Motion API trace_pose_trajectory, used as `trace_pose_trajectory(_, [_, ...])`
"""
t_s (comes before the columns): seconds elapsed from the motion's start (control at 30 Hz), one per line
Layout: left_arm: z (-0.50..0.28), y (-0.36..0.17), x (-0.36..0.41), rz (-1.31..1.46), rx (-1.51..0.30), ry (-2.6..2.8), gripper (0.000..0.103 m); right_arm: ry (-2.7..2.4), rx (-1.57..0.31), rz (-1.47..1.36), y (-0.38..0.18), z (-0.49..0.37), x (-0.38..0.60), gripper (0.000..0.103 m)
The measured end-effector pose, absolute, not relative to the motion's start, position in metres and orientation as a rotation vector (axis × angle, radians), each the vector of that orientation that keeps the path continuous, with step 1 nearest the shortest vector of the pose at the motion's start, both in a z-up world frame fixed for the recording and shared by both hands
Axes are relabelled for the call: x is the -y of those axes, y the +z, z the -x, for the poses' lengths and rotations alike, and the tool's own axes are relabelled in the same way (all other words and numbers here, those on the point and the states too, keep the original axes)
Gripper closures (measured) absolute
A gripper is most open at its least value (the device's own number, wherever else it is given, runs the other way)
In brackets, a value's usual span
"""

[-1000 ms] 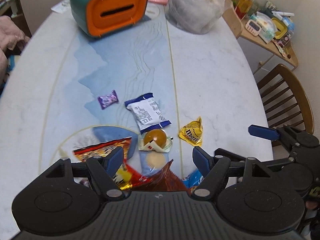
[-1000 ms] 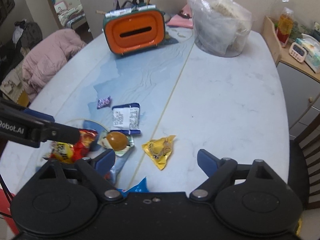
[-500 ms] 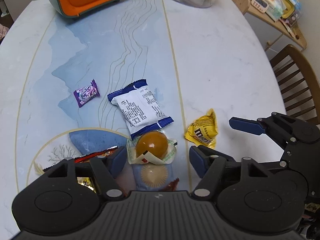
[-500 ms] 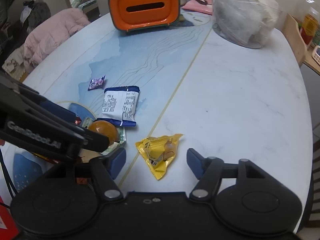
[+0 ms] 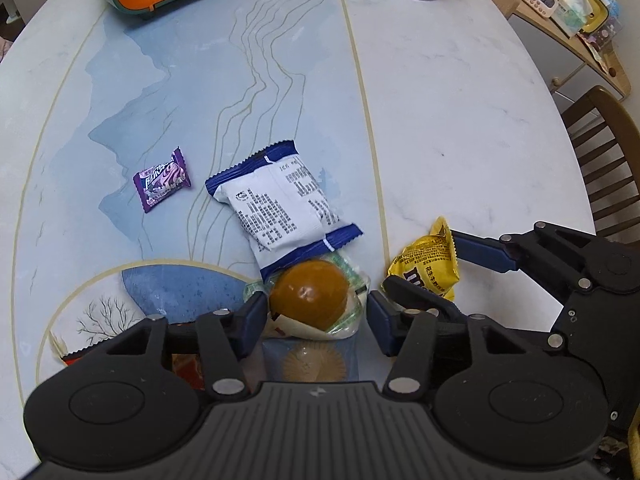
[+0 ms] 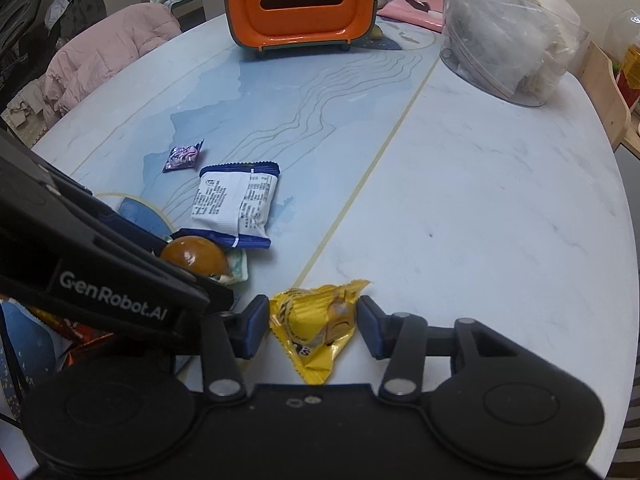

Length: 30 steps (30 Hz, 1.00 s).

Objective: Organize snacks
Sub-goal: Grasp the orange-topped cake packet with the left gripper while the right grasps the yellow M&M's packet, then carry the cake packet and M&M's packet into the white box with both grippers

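Two grippers are closing in on snacks at once.
Left gripper is narrowing around the wrapped brown pastry, right gripper around the yellow candy bag; neither is clamping yet, so both pickups are just starting.

The counter looks like polished stone, white marbled with a smooth blue printed panel and thin gold lines. The yellow candy packet is crinkled glossy foil. The white-and-blue snack bag is smooth plastic film with a soft sheen, and the purple sweet wrapper is shiny. The brown round pastry gleams under clear plastic wrap. Both tongs, left and right, are matt black plastic with blue rubbery pads and bare metal rivets. The chair is varnished wood.
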<state>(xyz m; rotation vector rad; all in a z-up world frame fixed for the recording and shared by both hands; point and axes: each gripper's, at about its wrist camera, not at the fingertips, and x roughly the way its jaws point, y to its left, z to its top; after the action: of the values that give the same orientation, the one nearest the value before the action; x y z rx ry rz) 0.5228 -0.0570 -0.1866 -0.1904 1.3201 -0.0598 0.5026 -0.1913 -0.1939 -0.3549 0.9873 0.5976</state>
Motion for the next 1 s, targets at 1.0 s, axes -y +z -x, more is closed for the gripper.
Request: trace_pose_trajectory(1.0, [-0.479, -0.123, 0.046, 0.257, -1.231, -0.075, 0.056, 0.554, -0.911, 0.238, -0.129, -0.463, 0.219, 0.071])
